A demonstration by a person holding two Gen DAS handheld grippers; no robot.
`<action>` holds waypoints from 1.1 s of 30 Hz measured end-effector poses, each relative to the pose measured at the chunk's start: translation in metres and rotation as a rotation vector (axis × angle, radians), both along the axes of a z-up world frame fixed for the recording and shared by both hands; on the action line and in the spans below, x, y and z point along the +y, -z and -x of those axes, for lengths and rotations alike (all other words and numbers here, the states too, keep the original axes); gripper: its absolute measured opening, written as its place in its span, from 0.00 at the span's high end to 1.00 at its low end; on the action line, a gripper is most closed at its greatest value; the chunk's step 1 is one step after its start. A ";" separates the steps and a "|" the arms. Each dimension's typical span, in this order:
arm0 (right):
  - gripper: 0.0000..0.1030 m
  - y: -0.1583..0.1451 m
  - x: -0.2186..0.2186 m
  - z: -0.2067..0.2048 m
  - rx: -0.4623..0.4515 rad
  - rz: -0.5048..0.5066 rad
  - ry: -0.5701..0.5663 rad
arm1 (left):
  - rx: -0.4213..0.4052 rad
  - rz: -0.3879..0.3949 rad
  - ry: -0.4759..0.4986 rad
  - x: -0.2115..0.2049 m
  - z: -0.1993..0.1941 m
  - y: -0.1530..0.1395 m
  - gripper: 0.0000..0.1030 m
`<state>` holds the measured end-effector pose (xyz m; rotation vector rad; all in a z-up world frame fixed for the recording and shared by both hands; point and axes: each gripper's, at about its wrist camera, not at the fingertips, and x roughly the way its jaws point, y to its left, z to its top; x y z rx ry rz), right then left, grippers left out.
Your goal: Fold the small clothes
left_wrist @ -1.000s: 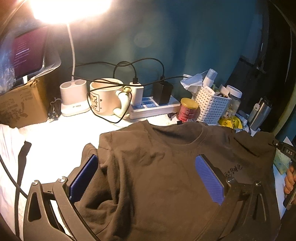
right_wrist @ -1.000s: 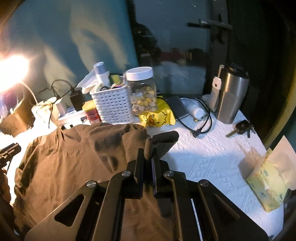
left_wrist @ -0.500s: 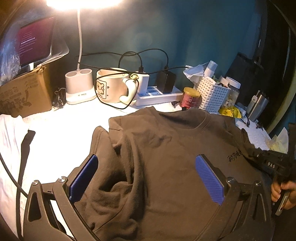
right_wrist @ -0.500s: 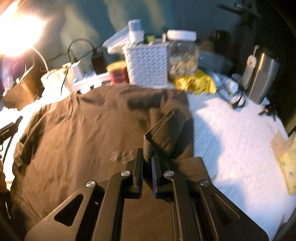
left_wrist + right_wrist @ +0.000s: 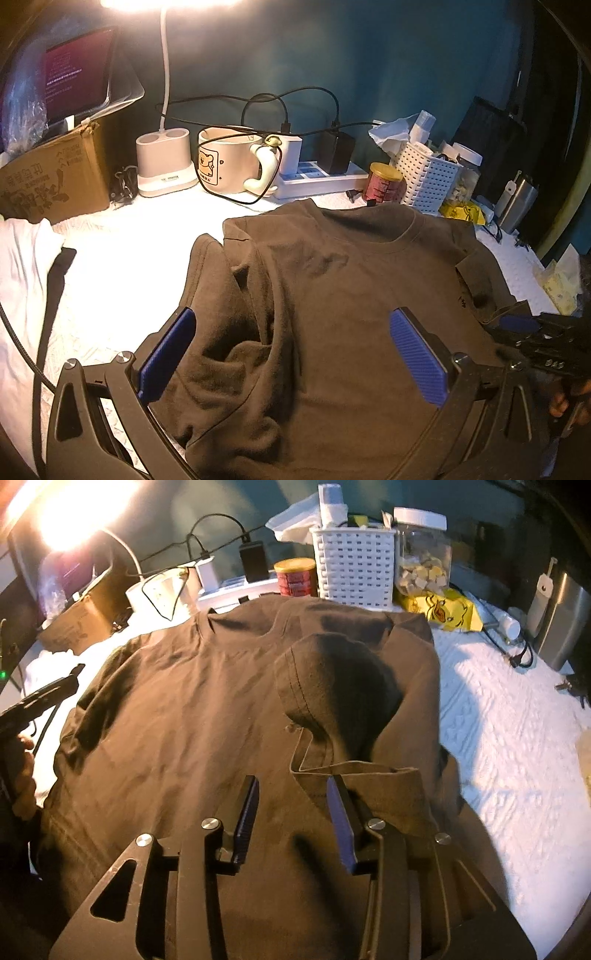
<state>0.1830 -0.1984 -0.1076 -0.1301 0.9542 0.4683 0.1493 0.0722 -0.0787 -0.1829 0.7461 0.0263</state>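
Observation:
A dark brown T-shirt lies spread on the white textured table cover, collar toward the far clutter. Its left sleeve is folded in and bunched. In the right wrist view the shirt has its right sleeve folded over onto the body. My left gripper is open, its blue pads wide apart over the shirt's lower middle. My right gripper is open and empty just behind the folded sleeve's hem; it also shows at the right edge of the left wrist view.
Along the back stand a cardboard box, lamp base, cream mug, power strip, red tin, white basket, snack jar and steel tumbler. White cloth lies at left. Tissue pack at right.
My right gripper carried the right sleeve inward over the shirt body, then opened and let it go. The left gripper stayed open and pulled back a little.

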 end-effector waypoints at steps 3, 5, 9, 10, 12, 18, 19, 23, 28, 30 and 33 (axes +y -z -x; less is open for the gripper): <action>0.48 -0.012 -0.007 -0.002 -0.035 -0.008 0.023 | 0.001 -0.010 -0.004 0.000 -0.002 -0.001 0.00; 0.44 -0.018 -0.013 -0.010 -0.048 -0.031 0.043 | 0.001 -0.014 -0.008 0.001 -0.003 -0.001 0.00; 0.44 -0.020 -0.013 -0.032 -0.058 -0.037 0.054 | 0.004 -0.019 -0.014 0.002 -0.007 -0.002 0.00; 0.44 -0.020 -0.011 -0.038 -0.058 -0.044 0.052 | 0.006 -0.022 -0.016 0.003 -0.007 -0.002 0.00; 0.44 -0.018 -0.006 -0.049 -0.049 -0.061 0.046 | 0.010 -0.027 -0.021 0.005 -0.010 -0.001 0.00; 0.44 -0.001 0.016 -0.076 0.020 -0.080 0.039 | 0.029 -0.033 -0.049 0.015 -0.016 0.004 0.00; 0.44 0.002 0.021 -0.079 0.030 -0.080 0.032 | 0.034 -0.034 -0.053 0.016 -0.017 0.005 0.00; 0.44 0.009 0.035 -0.082 0.054 -0.081 0.004 | 0.045 -0.036 -0.060 0.018 -0.020 0.009 0.00; 0.44 0.014 0.051 -0.080 0.065 -0.075 -0.042 | 0.045 -0.038 -0.061 0.017 -0.023 0.008 0.00; 0.44 0.011 0.053 -0.078 0.058 -0.073 -0.048 | 0.041 -0.039 -0.057 0.016 -0.023 0.006 0.00; 0.44 0.006 0.049 -0.074 0.048 -0.084 -0.045 | 0.028 -0.041 -0.050 0.013 -0.020 0.002 0.00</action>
